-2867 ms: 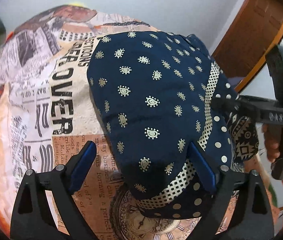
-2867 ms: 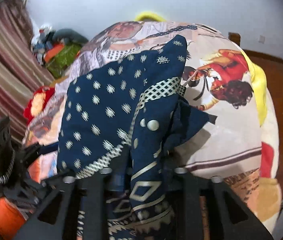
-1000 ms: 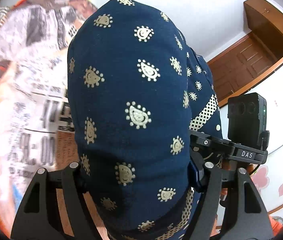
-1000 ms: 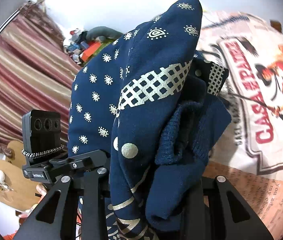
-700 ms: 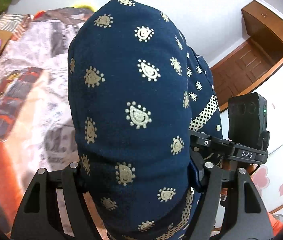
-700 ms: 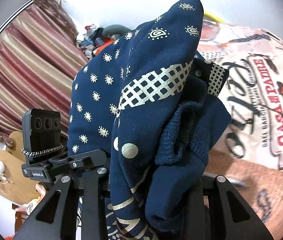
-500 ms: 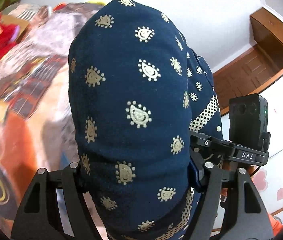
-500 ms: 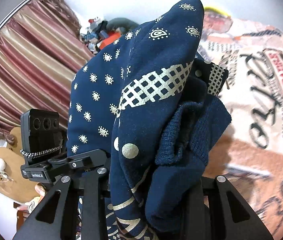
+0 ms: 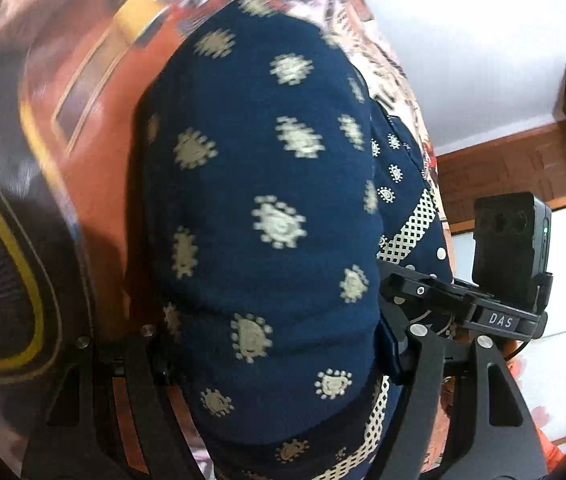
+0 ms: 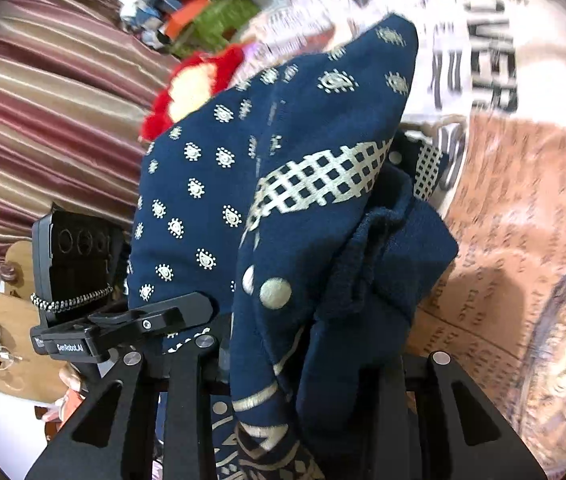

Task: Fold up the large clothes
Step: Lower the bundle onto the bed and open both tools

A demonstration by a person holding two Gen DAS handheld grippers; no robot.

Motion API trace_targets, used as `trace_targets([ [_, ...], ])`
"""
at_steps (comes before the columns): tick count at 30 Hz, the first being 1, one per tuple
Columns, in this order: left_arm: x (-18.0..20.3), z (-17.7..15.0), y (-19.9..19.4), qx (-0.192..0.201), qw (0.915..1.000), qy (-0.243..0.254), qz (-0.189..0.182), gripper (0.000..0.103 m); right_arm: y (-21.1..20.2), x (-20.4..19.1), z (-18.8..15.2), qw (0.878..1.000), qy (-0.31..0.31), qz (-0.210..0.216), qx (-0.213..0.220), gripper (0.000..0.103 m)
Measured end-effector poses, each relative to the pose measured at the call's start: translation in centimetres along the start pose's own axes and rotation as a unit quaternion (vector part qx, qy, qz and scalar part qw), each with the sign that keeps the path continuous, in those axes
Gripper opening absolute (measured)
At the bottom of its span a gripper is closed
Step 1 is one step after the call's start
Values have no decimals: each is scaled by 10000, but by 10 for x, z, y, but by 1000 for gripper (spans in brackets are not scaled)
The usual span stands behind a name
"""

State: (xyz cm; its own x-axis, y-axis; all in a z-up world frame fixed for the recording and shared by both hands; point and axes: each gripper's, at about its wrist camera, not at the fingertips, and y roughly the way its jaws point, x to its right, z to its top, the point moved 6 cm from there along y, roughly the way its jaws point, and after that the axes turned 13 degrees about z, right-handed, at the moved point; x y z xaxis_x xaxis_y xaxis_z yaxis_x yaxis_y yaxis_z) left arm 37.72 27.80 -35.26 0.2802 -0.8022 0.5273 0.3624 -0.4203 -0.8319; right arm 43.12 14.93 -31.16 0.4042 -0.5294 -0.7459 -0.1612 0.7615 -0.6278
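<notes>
A folded navy garment with cream paisley dots and a checkered band (image 9: 267, 216) fills the left wrist view. My left gripper (image 9: 275, 352) is shut on its thick folded edge. In the right wrist view the same garment (image 10: 283, 184) bulges up between the fingers of my right gripper (image 10: 295, 356), which is shut on its bunched end. Both grippers hold it side by side, lifted off the bed. The right gripper's body (image 9: 511, 276) shows at the right of the left wrist view, and the left gripper's body (image 10: 83, 300) shows at the left of the right wrist view.
The printed bedspread (image 10: 523, 184) with newspaper text lies below and to the right. Orange and black bedspread print (image 9: 23, 240) blurs past on the left. Striped curtains (image 10: 43, 100), a clothes pile (image 10: 211, 20) and a red plush (image 10: 191, 88) are at the left. A wooden door (image 9: 523, 168) stands right.
Both grippers, still shut on the garment, have swung with it across the bed and tilted downward; the background has shifted and blurred. The garment sits the same in the jaws.
</notes>
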Motion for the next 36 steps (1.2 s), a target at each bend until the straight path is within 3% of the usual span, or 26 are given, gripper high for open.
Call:
trace_targets([
  [8,0,-6,3,249,9991,323,150,75,20,1,0,9983,-441,-294,-255,36],
  [11,6,-11,-7,385,9978,402,368,76,15,3,-3,9974,-538,-403,-263,45],
  [13,10,-17,-16,499,9959,472,584,79,12,4,-4,9955,-682,-599,-289,57],
  [19,17,-32,-41,890,9862,684,1219,80,-18,9,-24,9870,-1108,-1111,-351,73],
  [26,42,-63,-80,1409,9612,1371,1933,80,-52,14,-49,9779,-1405,-1472,-489,76],
  [30,43,-90,-68,1264,9593,1501,2030,81,-71,16,-61,9695,-1660,-1725,-526,82],
  [36,32,-110,-58,1228,9599,1230,2199,82,-88,23,-78,9686,-1594,-1840,-497,82],
])
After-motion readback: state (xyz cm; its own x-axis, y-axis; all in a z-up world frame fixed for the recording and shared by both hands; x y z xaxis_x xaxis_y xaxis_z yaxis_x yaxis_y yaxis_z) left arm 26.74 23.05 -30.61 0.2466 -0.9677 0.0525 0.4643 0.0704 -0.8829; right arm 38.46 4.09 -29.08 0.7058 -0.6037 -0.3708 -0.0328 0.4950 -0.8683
